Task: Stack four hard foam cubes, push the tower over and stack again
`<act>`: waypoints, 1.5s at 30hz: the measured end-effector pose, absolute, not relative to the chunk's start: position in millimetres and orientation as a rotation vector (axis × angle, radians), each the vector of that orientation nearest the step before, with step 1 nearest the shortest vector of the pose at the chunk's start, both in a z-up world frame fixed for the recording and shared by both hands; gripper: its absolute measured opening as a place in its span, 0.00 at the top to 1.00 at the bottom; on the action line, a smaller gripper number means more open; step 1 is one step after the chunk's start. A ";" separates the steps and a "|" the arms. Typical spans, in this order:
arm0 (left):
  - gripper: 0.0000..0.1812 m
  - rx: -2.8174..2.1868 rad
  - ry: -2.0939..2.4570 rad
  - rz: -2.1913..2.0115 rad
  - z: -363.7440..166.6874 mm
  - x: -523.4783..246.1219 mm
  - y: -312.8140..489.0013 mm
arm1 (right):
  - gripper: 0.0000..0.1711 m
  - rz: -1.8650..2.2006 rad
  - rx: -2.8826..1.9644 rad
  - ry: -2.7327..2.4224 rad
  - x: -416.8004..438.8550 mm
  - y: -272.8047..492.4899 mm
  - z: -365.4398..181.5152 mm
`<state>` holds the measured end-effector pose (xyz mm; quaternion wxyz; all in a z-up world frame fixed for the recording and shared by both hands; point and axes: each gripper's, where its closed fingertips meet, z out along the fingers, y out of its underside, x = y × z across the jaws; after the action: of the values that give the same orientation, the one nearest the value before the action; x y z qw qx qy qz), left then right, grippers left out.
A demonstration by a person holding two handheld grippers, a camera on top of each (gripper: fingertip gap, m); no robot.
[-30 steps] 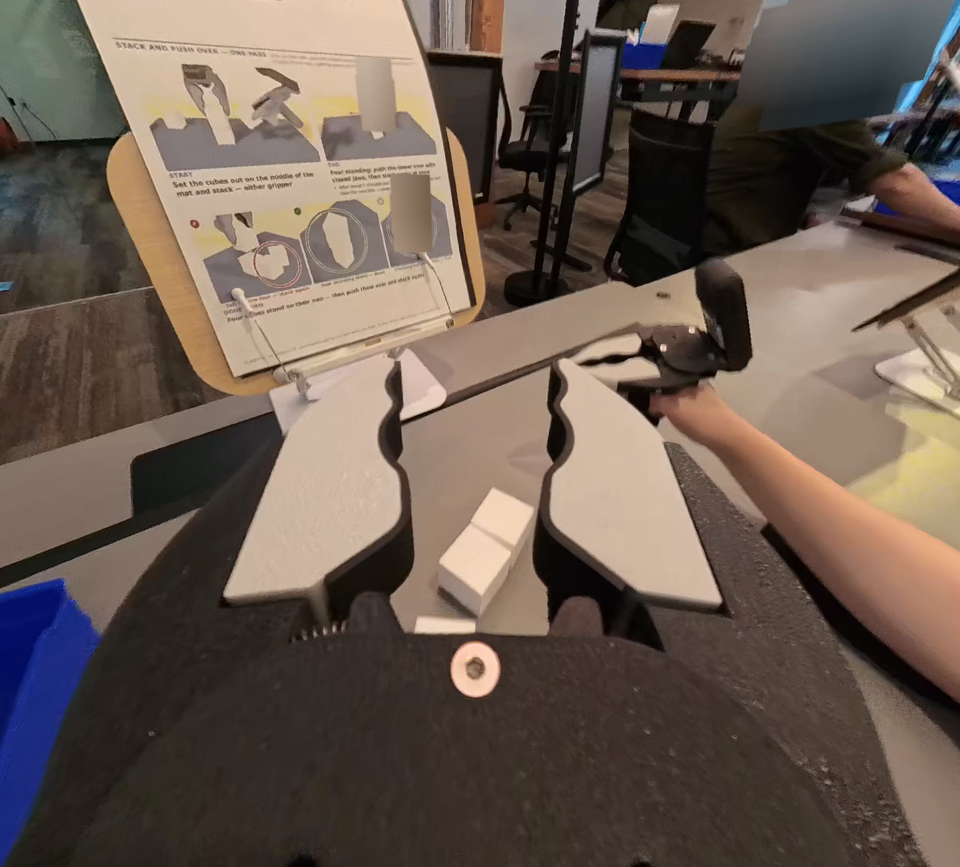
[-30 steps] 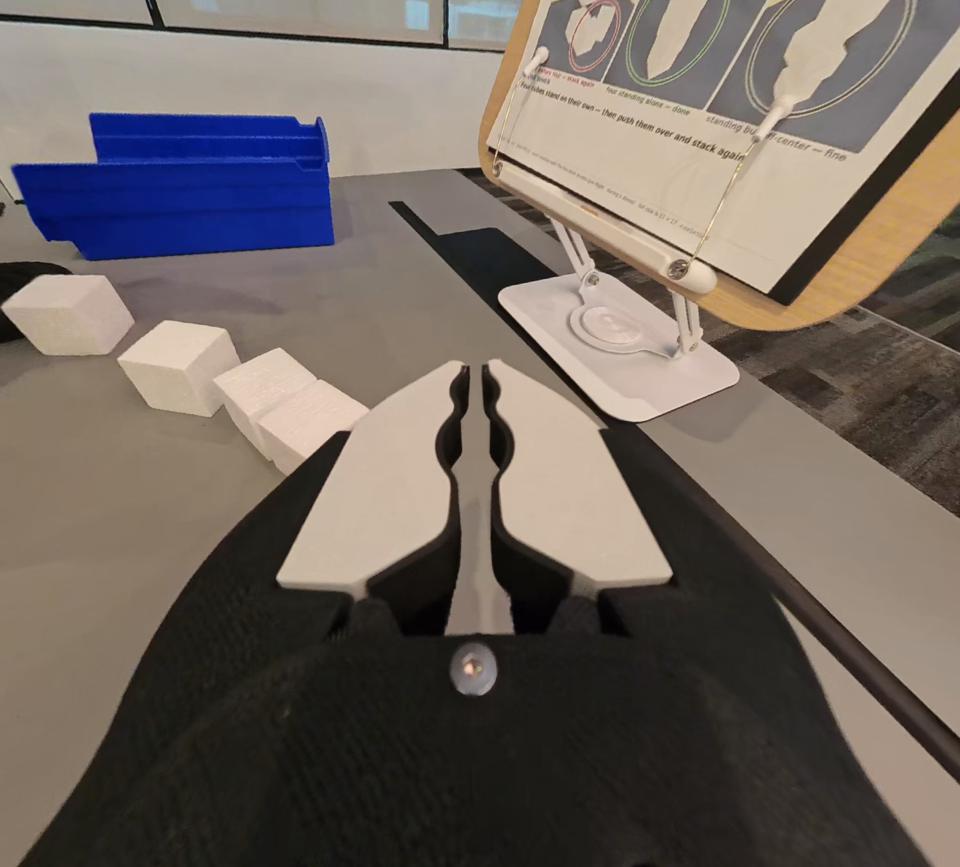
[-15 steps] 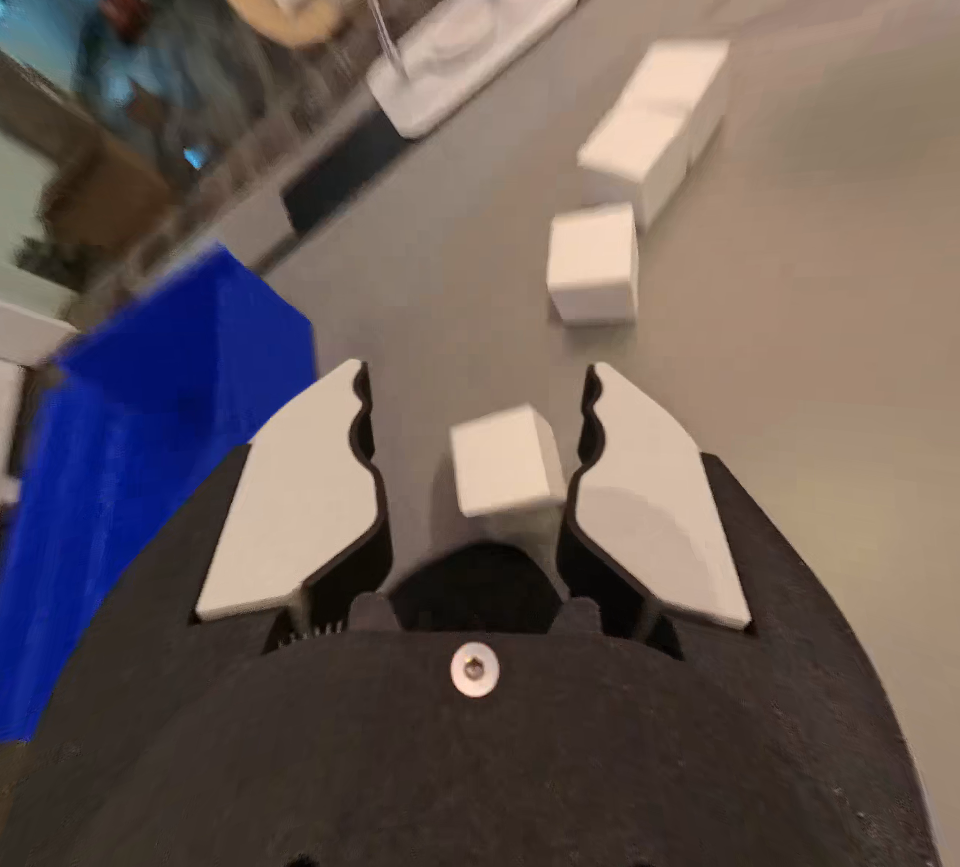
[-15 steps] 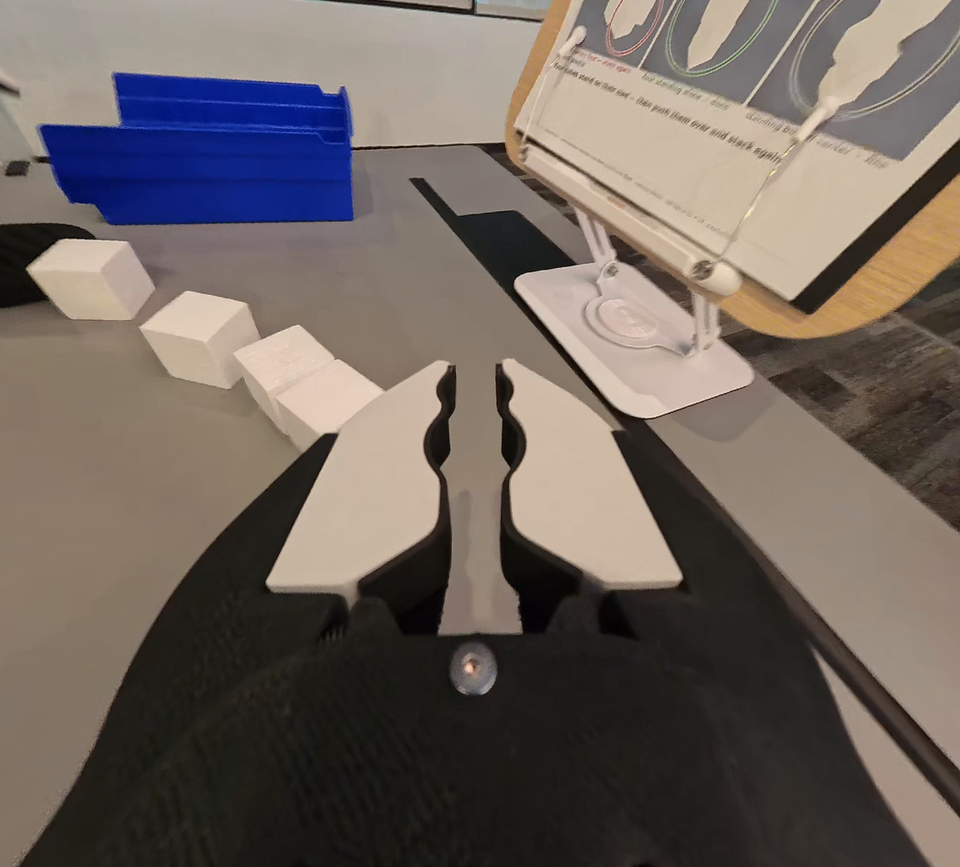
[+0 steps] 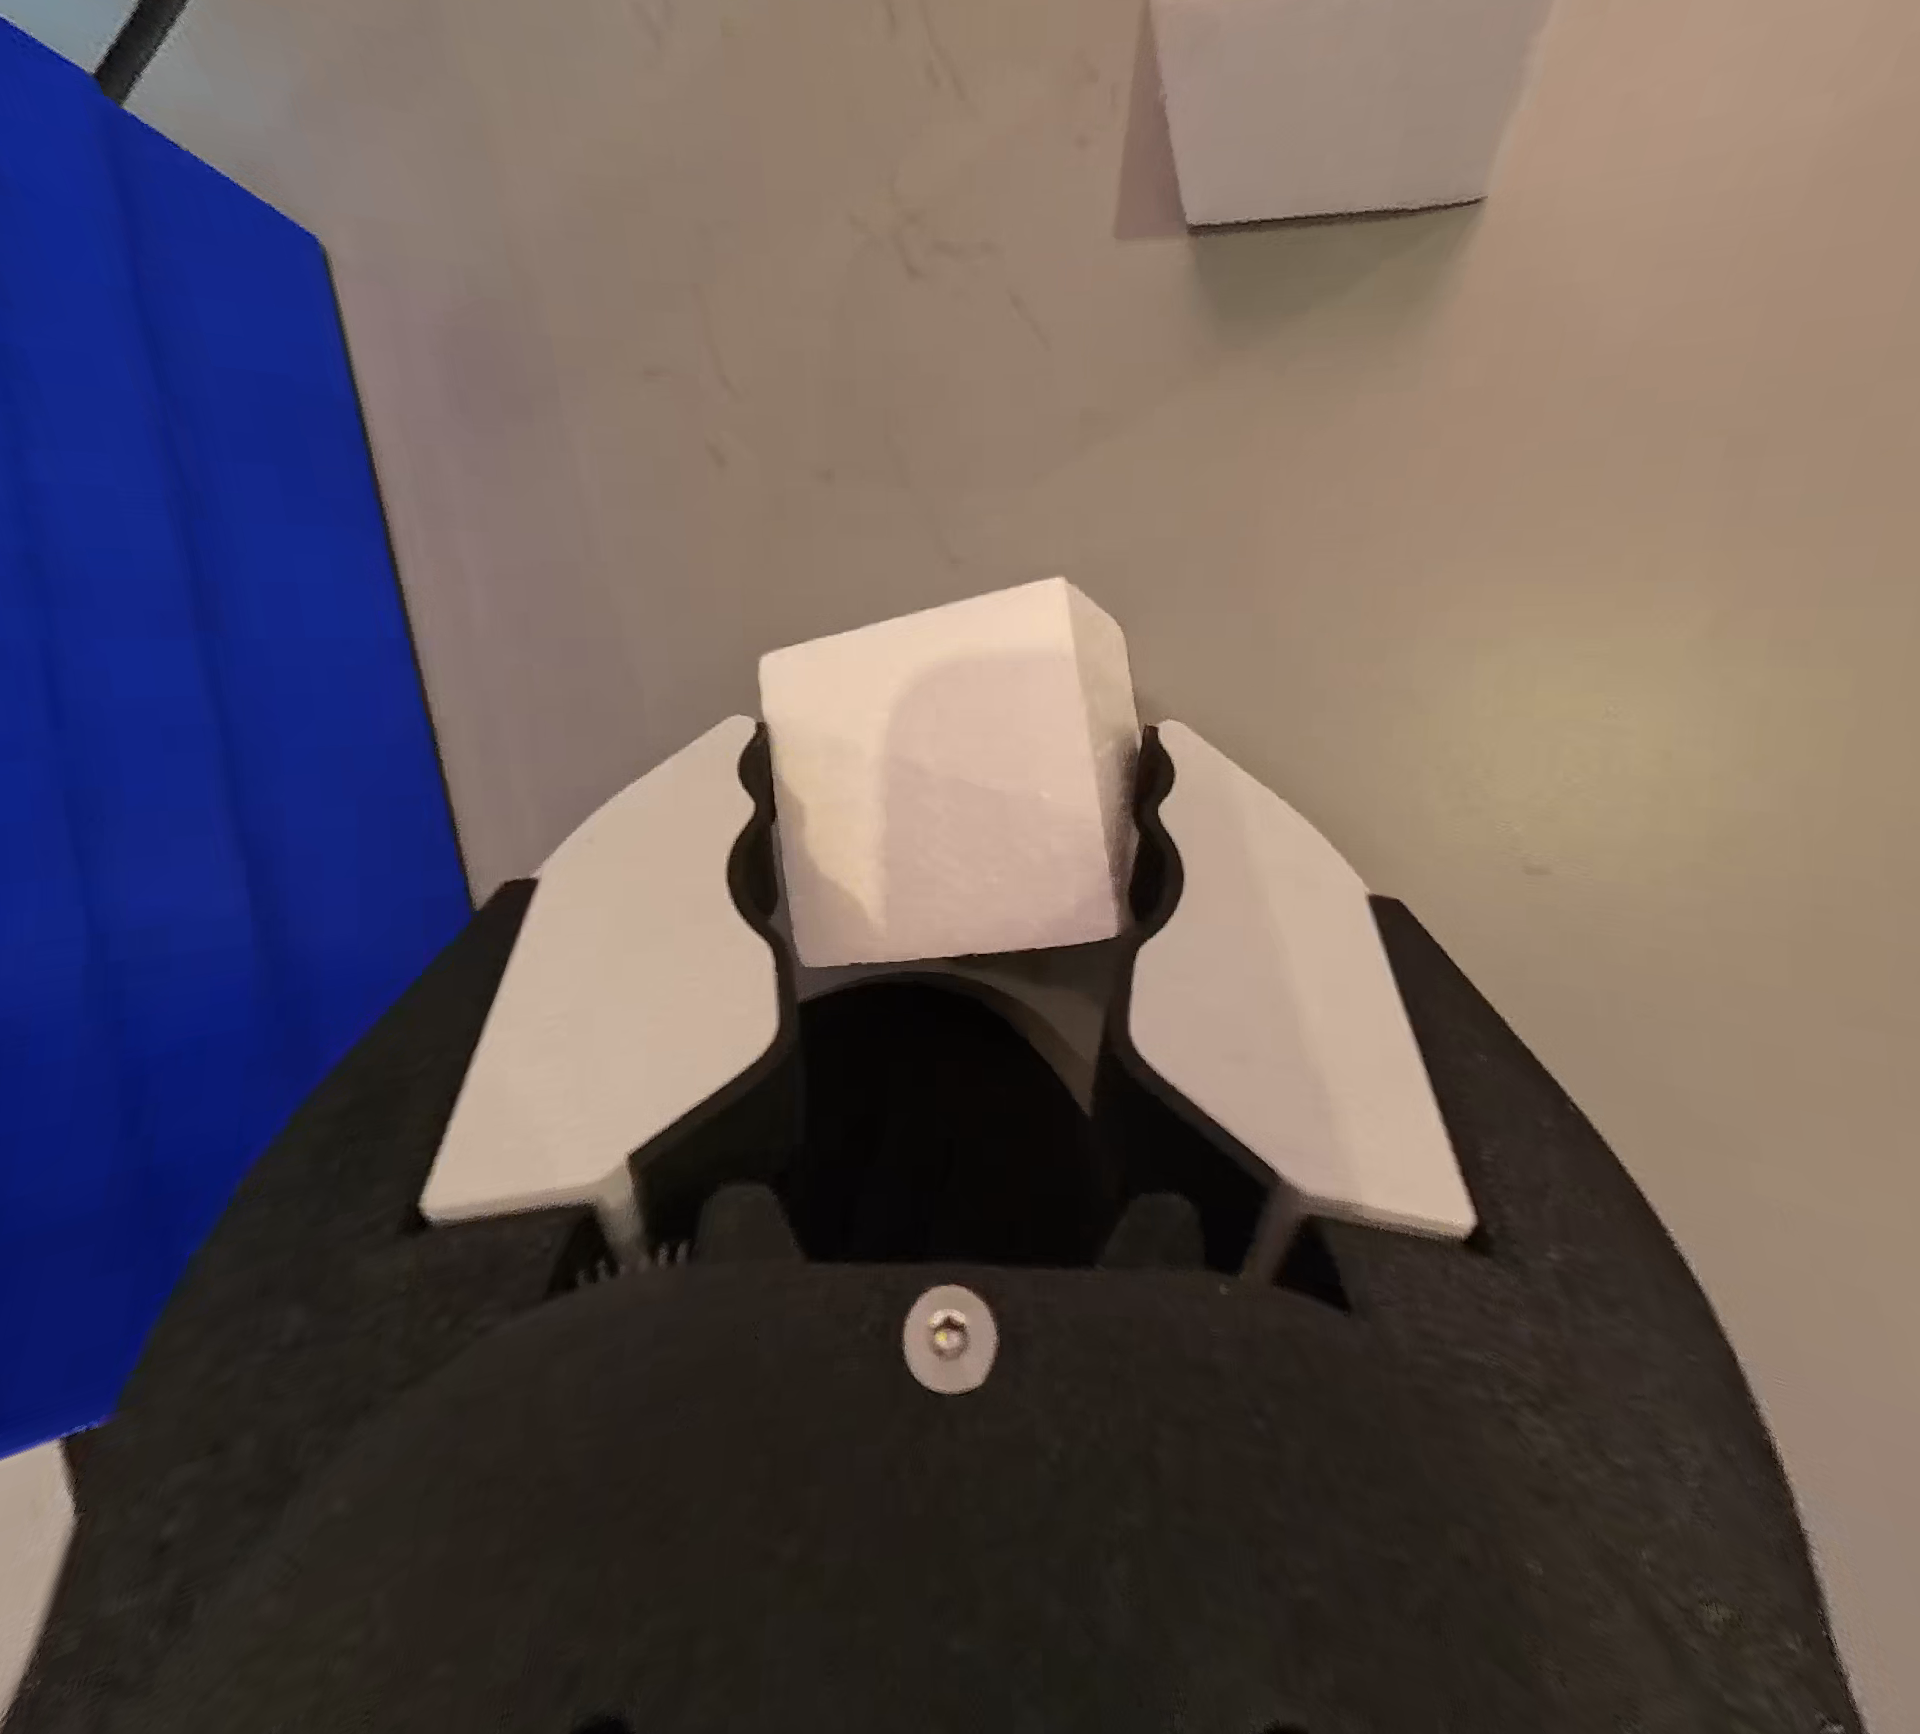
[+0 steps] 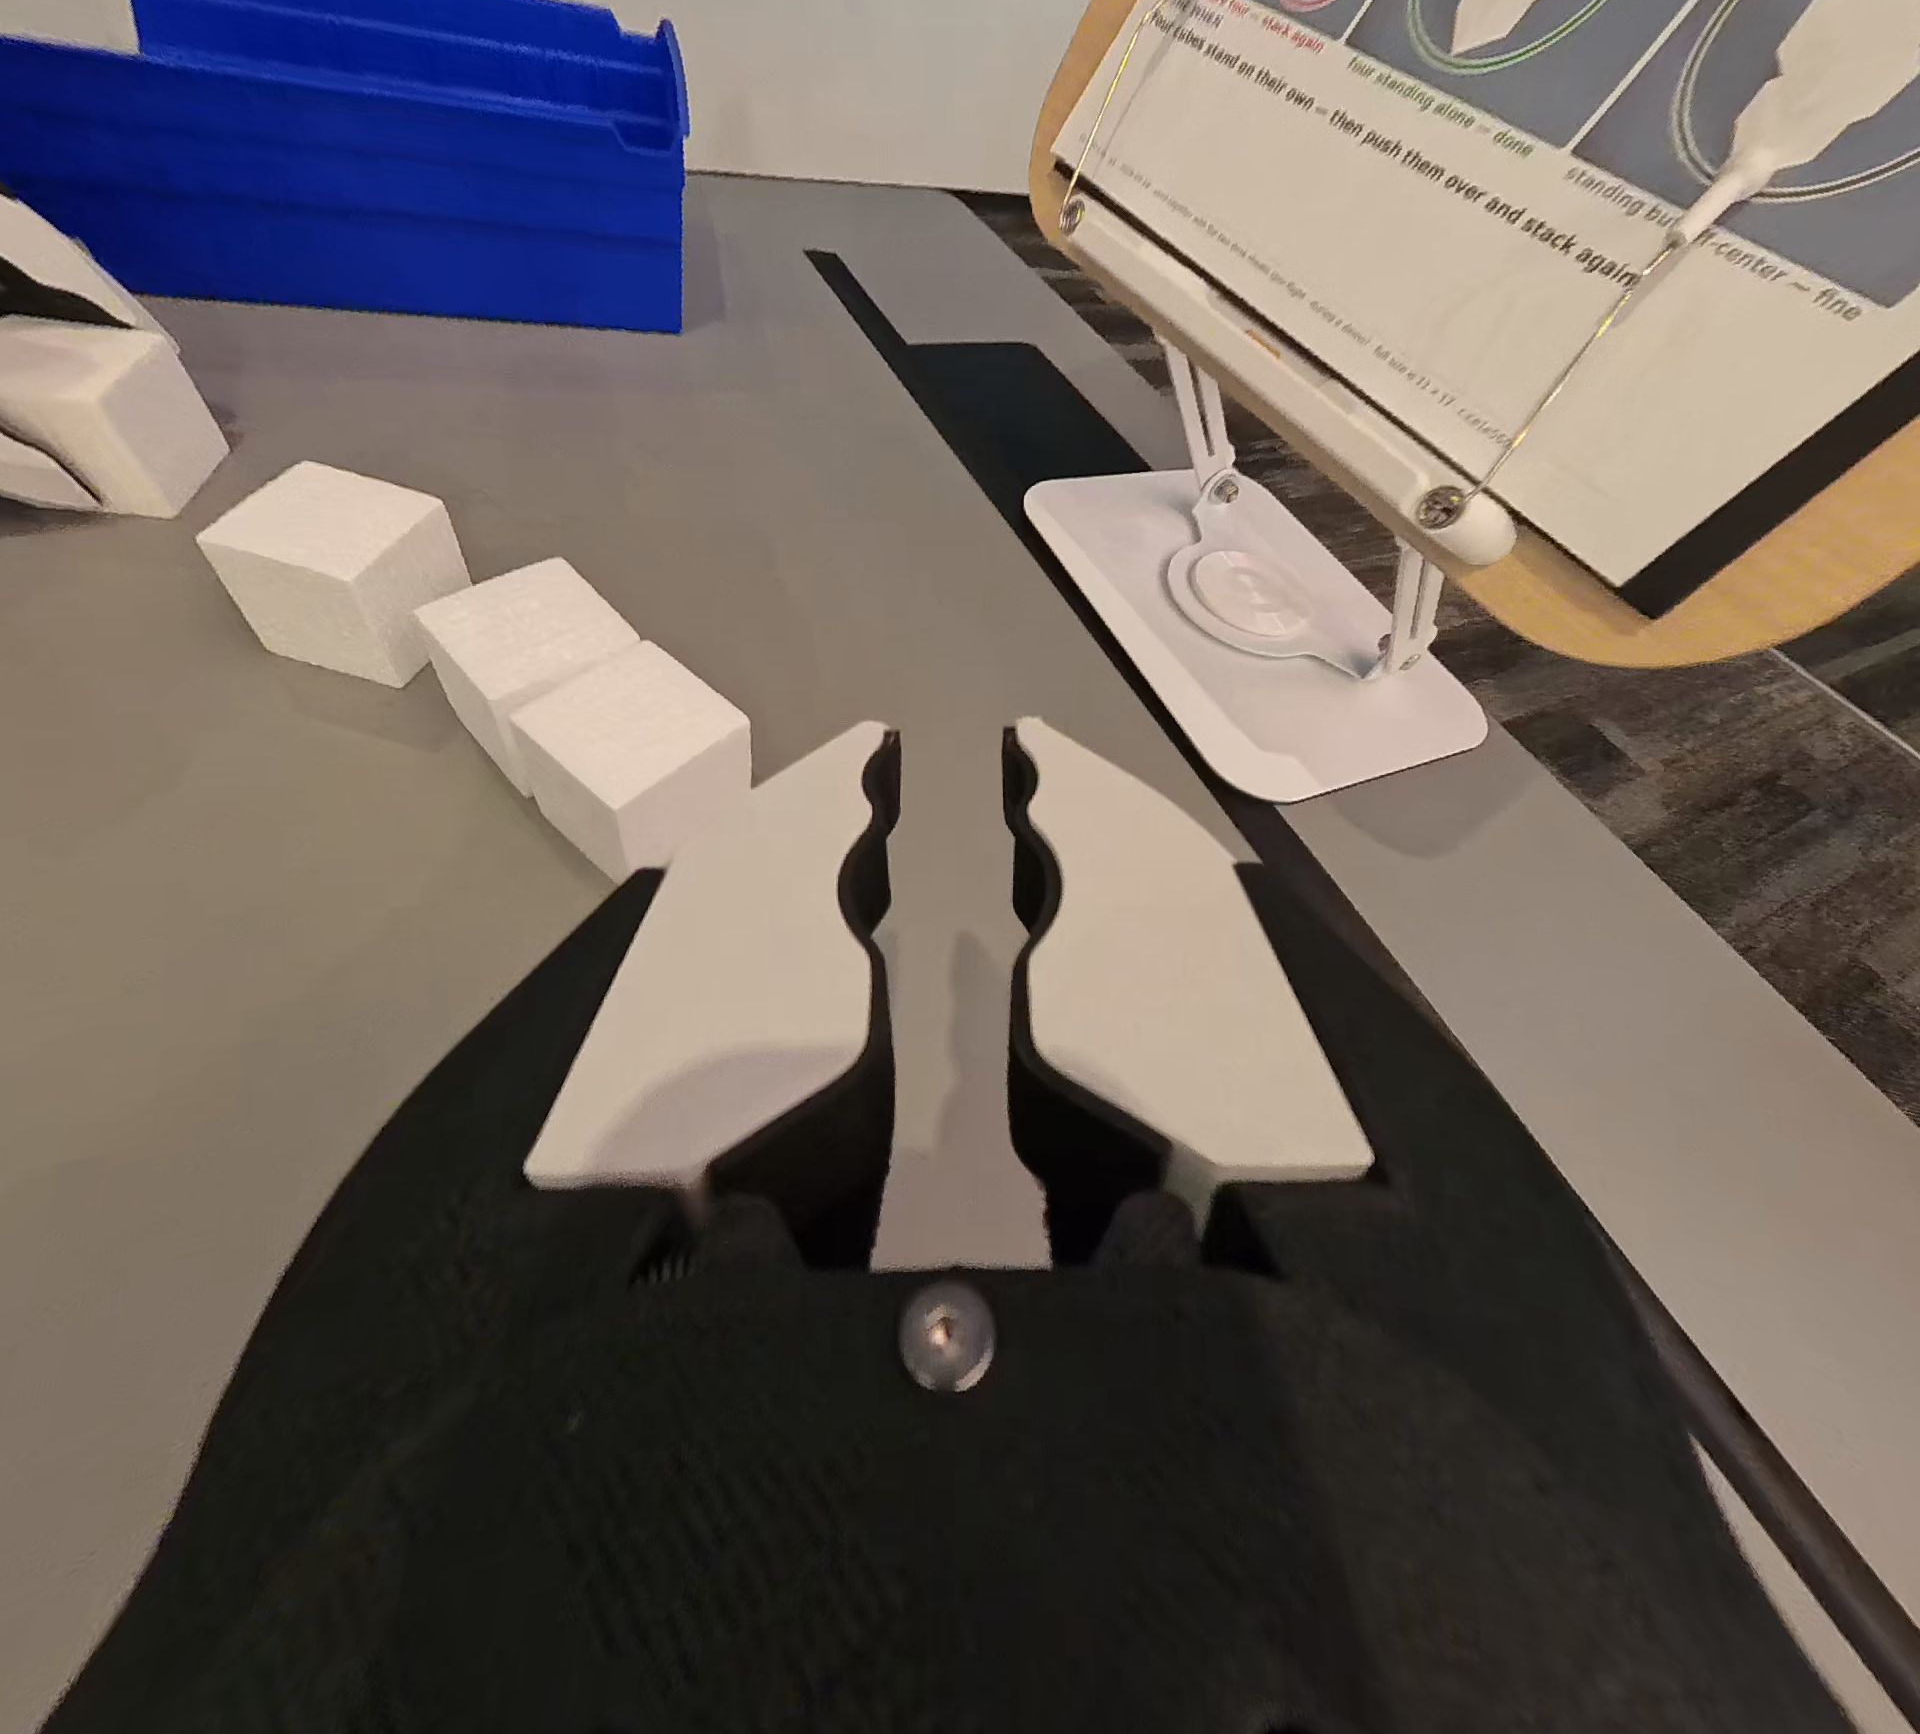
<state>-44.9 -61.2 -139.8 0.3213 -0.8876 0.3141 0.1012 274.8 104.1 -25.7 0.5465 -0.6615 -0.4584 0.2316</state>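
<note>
Gripping one foam cube (image 5: 940, 801) from above, your left tool (image 5: 951, 739) has both fingers pressed flat on the cube's side faces, with the cube sitting on or barely off the grey surface (image 5: 727, 282); I cannot tell which. Left of it stands the blue bin (image 5: 156, 645), close by. Ahead and to the right lies the next cube (image 5: 1351, 1), apart from the held one, so that is the way your carry most likely goes.

Moving right, the other view counts the foam: the cube in your left tool at the far left edge, then a free cube (image 6: 332, 567), then a pair touching each other, a third cube (image 6: 520, 645) and a fourth cube (image 6: 634, 744). Four in all, none stacked.

Your right tool (image 6: 948, 739) is released a narrow gap, holding nothing, just right of that pair. Beyond it stands the instruction board (image 6: 1507, 230).
</note>
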 end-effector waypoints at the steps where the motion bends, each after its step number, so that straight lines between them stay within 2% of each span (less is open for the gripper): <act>1: 0.63 -2.338 0.828 0.248 -138.0 -42.7 -60.8 | 0.89 0.534 -1.575 -1.096 274.6 105.3 -28.6; 8: 0.63 -2.177 0.939 0.047 -77.5 31.3 -27.7 | 0.89 0.506 -1.602 -1.136 271.8 106.4 -39.6; 12: 0.63 -1.974 1.225 0.046 -53.5 95.3 3.1 | 0.89 0.514 -1.610 -1.138 271.6 105.3 -43.8; 14: 0.63 -1.827 1.431 0.052 -54.4 121.2 13.8 | 0.89 0.514 -1.615 -1.140 272.6 105.0 -45.8; 22: 0.63 -1.786 1.615 -0.050 -77.3 145.5 39.1 | 0.89 0.545 -1.625 -1.124 277.4 106.4 -47.7; 38: 0.63 -1.776 1.697 -0.110 -92.9 147.5 49.7 | 0.88 0.571 -1.656 -1.132 278.7 108.2 -57.2; 40: 0.62 -1.767 1.695 -0.090 -93.3 145.4 51.4 | 0.85 0.591 -1.659 -1.135 275.3 106.7 -57.9; 41: 0.58 -1.765 1.686 -0.066 -93.6 143.6 53.3 | 0.82 0.620 -1.655 -1.142 270.9 104.0 -57.6; 45: 0.52 -1.767 1.581 -0.114 -83.4 138.8 52.2 | 0.66 0.821 -1.588 -1.240 234.2 76.6 -59.1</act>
<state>138.8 52.2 -83.4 0.3745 -0.6902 0.6176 -0.0447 234.2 76.6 -59.1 0.4643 -0.6466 -0.5047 0.3341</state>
